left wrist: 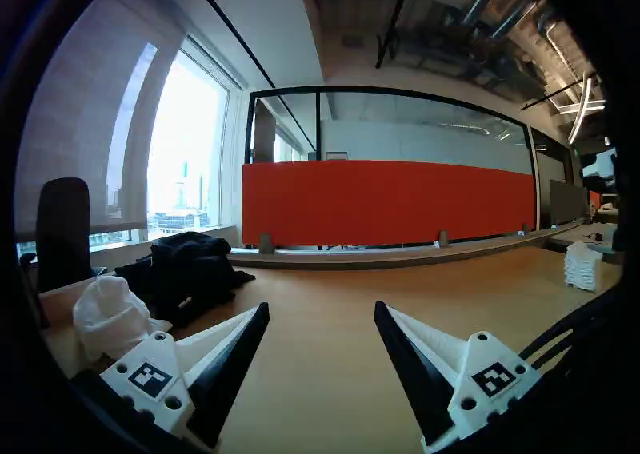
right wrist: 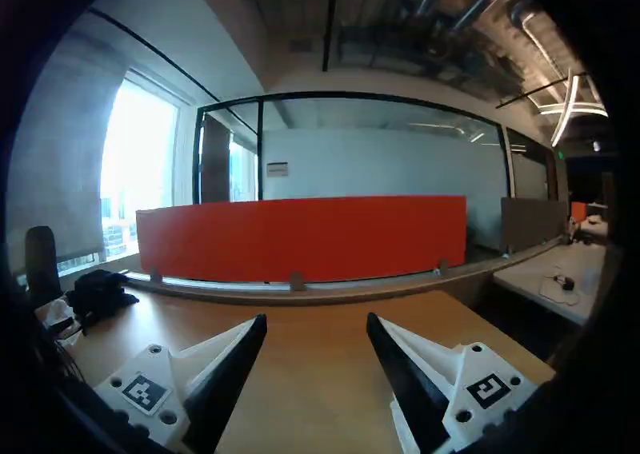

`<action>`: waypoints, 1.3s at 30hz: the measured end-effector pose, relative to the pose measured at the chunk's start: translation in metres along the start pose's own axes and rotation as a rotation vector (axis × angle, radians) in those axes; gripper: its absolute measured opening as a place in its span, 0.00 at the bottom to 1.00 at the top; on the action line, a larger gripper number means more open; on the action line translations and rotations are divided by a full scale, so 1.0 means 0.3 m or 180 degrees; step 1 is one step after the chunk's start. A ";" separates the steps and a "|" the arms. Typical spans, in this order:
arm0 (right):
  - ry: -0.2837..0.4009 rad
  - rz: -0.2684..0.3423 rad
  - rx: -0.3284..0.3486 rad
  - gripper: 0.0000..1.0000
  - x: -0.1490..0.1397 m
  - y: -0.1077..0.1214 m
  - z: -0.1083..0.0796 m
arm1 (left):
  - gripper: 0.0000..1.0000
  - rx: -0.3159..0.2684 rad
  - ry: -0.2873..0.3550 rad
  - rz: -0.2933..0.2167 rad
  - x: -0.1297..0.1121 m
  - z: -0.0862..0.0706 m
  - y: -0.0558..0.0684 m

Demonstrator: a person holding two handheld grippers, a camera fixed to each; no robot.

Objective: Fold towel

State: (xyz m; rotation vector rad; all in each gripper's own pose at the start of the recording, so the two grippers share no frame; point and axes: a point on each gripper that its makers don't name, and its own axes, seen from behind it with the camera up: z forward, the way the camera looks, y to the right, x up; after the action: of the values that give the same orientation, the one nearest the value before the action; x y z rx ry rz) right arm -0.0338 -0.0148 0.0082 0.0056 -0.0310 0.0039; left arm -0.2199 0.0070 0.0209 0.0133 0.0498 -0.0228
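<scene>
My left gripper [left wrist: 321, 308] is open low over the wooden table [left wrist: 336, 350], its black-edged white fingers spread wide with nothing between them. In the same view a stack of folded white towels [left wrist: 583, 265] sits at the table's far right. My right gripper [right wrist: 314, 318] is open too, held just above the bare tabletop [right wrist: 320, 350] with an empty gap between its fingers.
A crumpled white cloth [left wrist: 110, 313] and a heap of black fabric [left wrist: 187, 272] lie at the left of the table; the black heap [right wrist: 100, 290] also lies far left in the right gripper view. An orange divider panel [left wrist: 388, 202] closes the table's back edge. A dark chair back [left wrist: 62, 228] stands left.
</scene>
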 end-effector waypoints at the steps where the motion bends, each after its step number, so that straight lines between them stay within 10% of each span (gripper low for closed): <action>1: 0.0022 -0.0018 0.0005 0.96 0.003 0.001 -0.001 | 0.97 0.0000 0.0000 0.0000 0.000 0.000 0.000; 39: 0.0180 0.0206 -0.0061 0.97 -0.366 0.132 0.032 | 0.98 0.0000 0.0002 -0.0001 -0.006 0.001 -0.002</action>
State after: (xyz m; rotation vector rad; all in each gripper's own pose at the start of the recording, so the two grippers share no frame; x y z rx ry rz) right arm -0.1441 0.0242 0.0145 -0.0146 0.0252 0.0684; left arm -0.2218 0.0065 0.0211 0.0134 0.0505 -0.0230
